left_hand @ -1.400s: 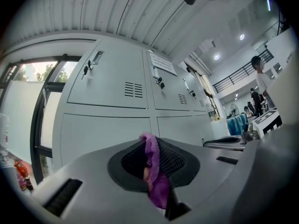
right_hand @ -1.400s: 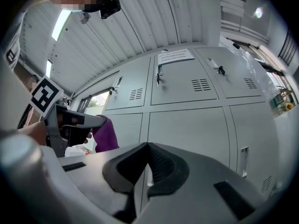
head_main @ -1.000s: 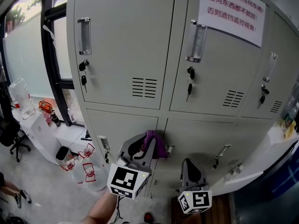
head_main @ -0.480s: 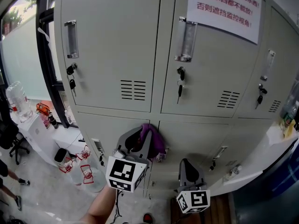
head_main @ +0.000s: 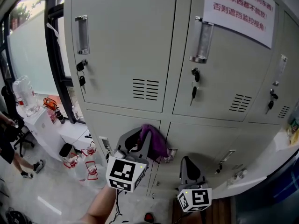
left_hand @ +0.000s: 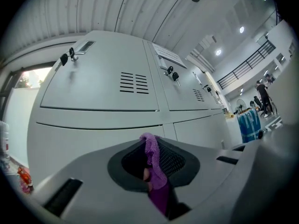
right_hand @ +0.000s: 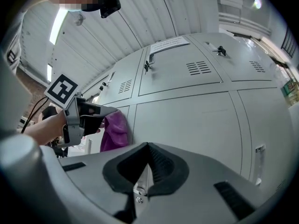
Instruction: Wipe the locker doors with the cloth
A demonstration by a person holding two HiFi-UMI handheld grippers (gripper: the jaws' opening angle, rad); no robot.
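Note:
A purple cloth (head_main: 157, 141) hangs from my left gripper (head_main: 144, 140), which is shut on it and holds it close against the grey locker doors (head_main: 126, 45) at the seam between the upper and lower rows. In the left gripper view the cloth (left_hand: 157, 174) stands pinched between the jaws. My right gripper (head_main: 187, 162) sits lower and to the right, in front of a lower door (head_main: 205, 141), shut with nothing in it. The right gripper view shows its closed jaws (right_hand: 148, 154) and, off to the left, the left gripper (right_hand: 86, 118) with the cloth (right_hand: 114, 130).
A paper notice with red print (head_main: 243, 7) is stuck on the upper right door. Keys (head_main: 194, 91) hang in the locks under metal handles (head_main: 202, 34). At the left are a window frame (head_main: 55, 69), water bottles (head_main: 25, 94), a small white table (head_main: 44, 125) and a person (head_main: 9, 141).
The head view has shifted a little. Both grippers keep about the same places, the cloth still held at the doors. A person has come into view at the far left.

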